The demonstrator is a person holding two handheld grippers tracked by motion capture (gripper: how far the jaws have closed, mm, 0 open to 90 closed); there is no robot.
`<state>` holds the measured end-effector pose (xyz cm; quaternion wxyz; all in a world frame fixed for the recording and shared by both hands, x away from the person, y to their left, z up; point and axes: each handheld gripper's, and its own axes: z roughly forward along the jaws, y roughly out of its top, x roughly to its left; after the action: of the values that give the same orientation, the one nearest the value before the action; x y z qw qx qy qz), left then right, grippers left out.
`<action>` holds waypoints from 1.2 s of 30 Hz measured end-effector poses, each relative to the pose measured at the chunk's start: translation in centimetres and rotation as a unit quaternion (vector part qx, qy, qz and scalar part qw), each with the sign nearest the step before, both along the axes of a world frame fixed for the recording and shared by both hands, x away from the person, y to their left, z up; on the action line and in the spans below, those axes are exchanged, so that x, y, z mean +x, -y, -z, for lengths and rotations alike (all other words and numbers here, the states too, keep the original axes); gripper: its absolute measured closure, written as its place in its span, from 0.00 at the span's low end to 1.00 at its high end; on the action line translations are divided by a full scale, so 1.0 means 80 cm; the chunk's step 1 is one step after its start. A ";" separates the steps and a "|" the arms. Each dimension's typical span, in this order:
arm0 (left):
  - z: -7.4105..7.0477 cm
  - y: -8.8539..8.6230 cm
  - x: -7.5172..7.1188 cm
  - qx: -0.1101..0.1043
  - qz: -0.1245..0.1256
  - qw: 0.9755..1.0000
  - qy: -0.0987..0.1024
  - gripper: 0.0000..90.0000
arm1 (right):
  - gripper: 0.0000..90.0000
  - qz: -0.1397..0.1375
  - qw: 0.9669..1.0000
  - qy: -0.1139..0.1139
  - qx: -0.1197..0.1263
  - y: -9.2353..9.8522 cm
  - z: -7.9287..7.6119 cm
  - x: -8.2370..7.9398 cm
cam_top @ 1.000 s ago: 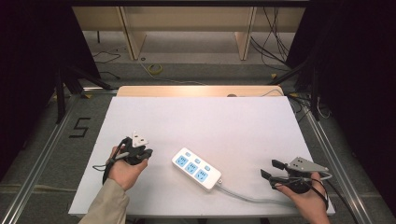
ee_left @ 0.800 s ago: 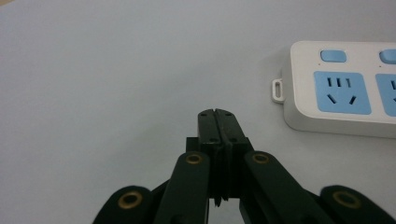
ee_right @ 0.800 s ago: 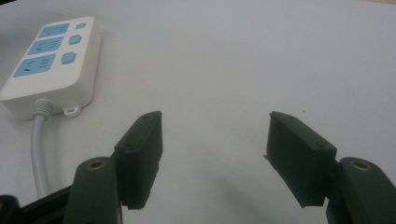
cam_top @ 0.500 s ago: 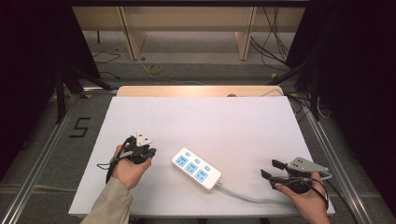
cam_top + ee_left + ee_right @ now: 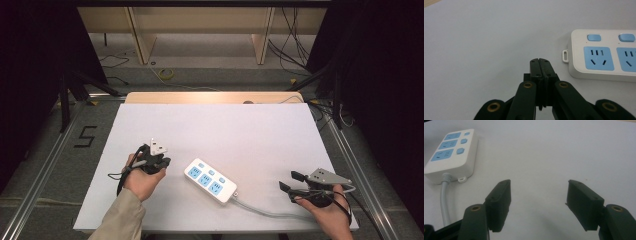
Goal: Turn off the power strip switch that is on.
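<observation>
A white power strip with blue sockets lies slantwise near the table's front middle, its grey cable running off toward the right. My left gripper rests on the white table just left of the strip, jaws pressed together with nothing between them. In the left gripper view the shut jaws point at bare table beside the strip's end. My right gripper sits at the front right, jaws wide apart and empty. The right gripper view has the jaws spread over bare table, with the strip at far left.
A wooden board edges the table's far side. Metal rails run along both sides. Shelving legs and loose cables lie on the floor beyond. A marker reading 5 sits left of the table.
My left hand has shifted slightly toward the right and nearer the power strip. The right hand has stayed put.
</observation>
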<state>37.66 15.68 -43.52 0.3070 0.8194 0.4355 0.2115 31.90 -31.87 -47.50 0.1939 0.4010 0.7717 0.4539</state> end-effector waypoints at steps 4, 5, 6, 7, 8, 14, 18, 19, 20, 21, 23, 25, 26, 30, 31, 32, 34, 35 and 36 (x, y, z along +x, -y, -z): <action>0.000 0.004 0.001 -0.002 0.001 1.000 0.000 1.00 | 0.41 0.000 1.000 0.000 0.000 0.000 0.000 0.000; -0.001 0.005 0.001 0.000 0.003 1.000 0.001 1.00 | 0.41 0.000 1.000 0.000 0.000 0.000 0.000 0.000; -0.001 0.006 0.001 -0.001 0.003 1.000 0.001 1.00 | 0.41 0.000 1.000 0.000 0.000 0.000 0.000 0.000; -0.001 0.006 0.002 0.000 0.004 1.000 0.001 1.00 | 0.41 0.000 1.000 0.000 0.000 0.000 0.000 0.000; -0.001 0.007 0.002 -0.001 0.003 1.000 0.001 1.00 | 0.41 0.000 1.000 0.000 0.000 0.000 0.000 0.000; -0.001 0.012 0.004 0.000 0.009 1.000 -0.001 1.00 | 0.41 0.000 1.000 0.000 0.000 0.000 0.000 0.000; -0.002 0.015 0.005 0.001 0.012 1.000 -0.001 1.00 | 0.41 0.000 1.000 0.001 0.000 0.000 0.000 0.000; -0.002 0.016 0.005 0.000 0.010 1.000 0.000 1.00 | 0.41 0.000 1.000 0.000 0.000 0.000 0.000 0.000; -0.002 0.016 0.005 0.000 0.011 1.000 0.000 1.00 | 0.41 0.000 1.000 0.000 0.000 0.000 0.000 0.000; -0.002 0.017 0.006 0.001 0.012 1.000 0.000 1.00 | 0.41 0.000 1.000 0.000 0.000 0.000 0.000 0.000; -0.002 0.019 0.006 0.002 0.014 1.000 -0.001 1.00 | 0.41 0.000 1.000 0.001 0.000 0.000 0.000 0.000; -0.002 0.021 0.007 0.003 0.016 1.000 -0.001 1.00 | 0.41 0.000 1.000 0.000 0.000 0.000 0.000 0.000; -0.002 0.022 0.007 0.002 0.015 1.000 -0.001 1.00 | 0.41 0.000 1.000 0.000 0.000 0.000 0.000 0.000; -0.002 0.026 0.007 0.003 0.018 1.000 0.000 1.00 | 0.41 0.001 1.000 0.001 0.000 0.000 0.000 0.000; -0.003 0.026 0.008 0.005 0.021 1.000 0.000 1.00 | 0.41 0.001 1.000 0.001 -0.001 0.000 0.000 0.000; -0.003 0.027 0.008 0.005 0.021 1.000 0.000 1.00 | 0.41 0.001 1.000 0.001 -0.001 0.000 0.000 0.000; -0.003 0.029 0.008 0.004 0.021 1.000 -0.001 1.00 | 0.41 0.001 1.000 0.000 0.000 0.000 0.000 0.000; -0.003 0.030 0.008 0.004 0.022 1.000 -0.001 1.00 | 0.41 0.001 1.000 0.001 -0.001 0.000 0.000 0.000; -0.003 0.031 0.008 0.004 0.023 1.000 -0.001 1.00 | 0.41 0.001 1.000 0.000 -0.001 0.000 0.000 0.000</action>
<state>38.33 13.22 -43.28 0.3084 0.8303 0.4163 0.2053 31.90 -31.89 -47.50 0.1949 0.4012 0.7718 0.4533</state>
